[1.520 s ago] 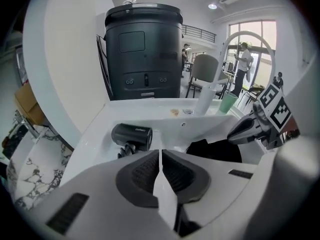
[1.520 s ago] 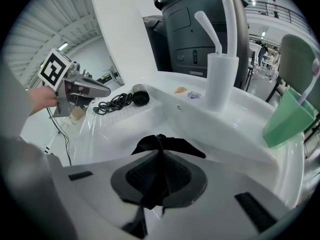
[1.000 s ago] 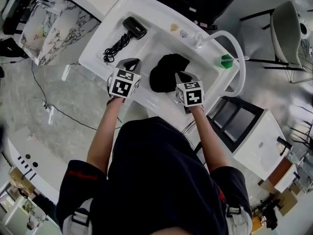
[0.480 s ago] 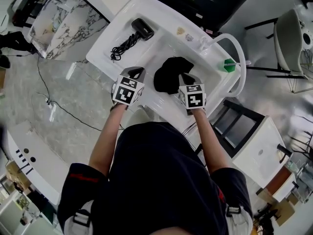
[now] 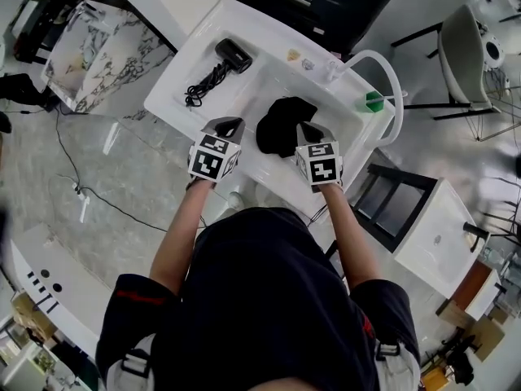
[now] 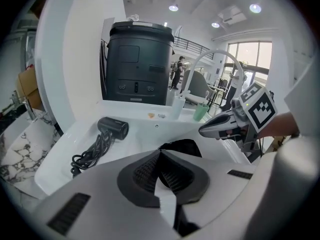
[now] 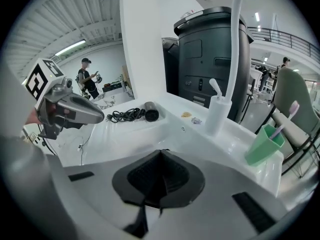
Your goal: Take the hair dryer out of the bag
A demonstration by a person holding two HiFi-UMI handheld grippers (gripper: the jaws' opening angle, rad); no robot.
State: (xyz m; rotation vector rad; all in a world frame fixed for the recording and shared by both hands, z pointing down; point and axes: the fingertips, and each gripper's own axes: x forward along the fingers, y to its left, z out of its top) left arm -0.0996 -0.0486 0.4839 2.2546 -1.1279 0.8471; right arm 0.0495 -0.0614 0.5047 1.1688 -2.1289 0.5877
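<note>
Spreading under everything, the white tabletop (image 5: 262, 81) carried the black bag (image 5: 279, 125) slumped in its basin, while the hair dryer (image 5: 233, 53) lay out of the bag at the far left, well apart from it, beside its coiled cord (image 5: 203, 82). You held your left tongs (image 5: 229, 125) just left of the bag and your right tongs (image 5: 308, 129) at its right edge, both closed and empty. A green cup (image 5: 374, 101) stood at the right rim.
</note>
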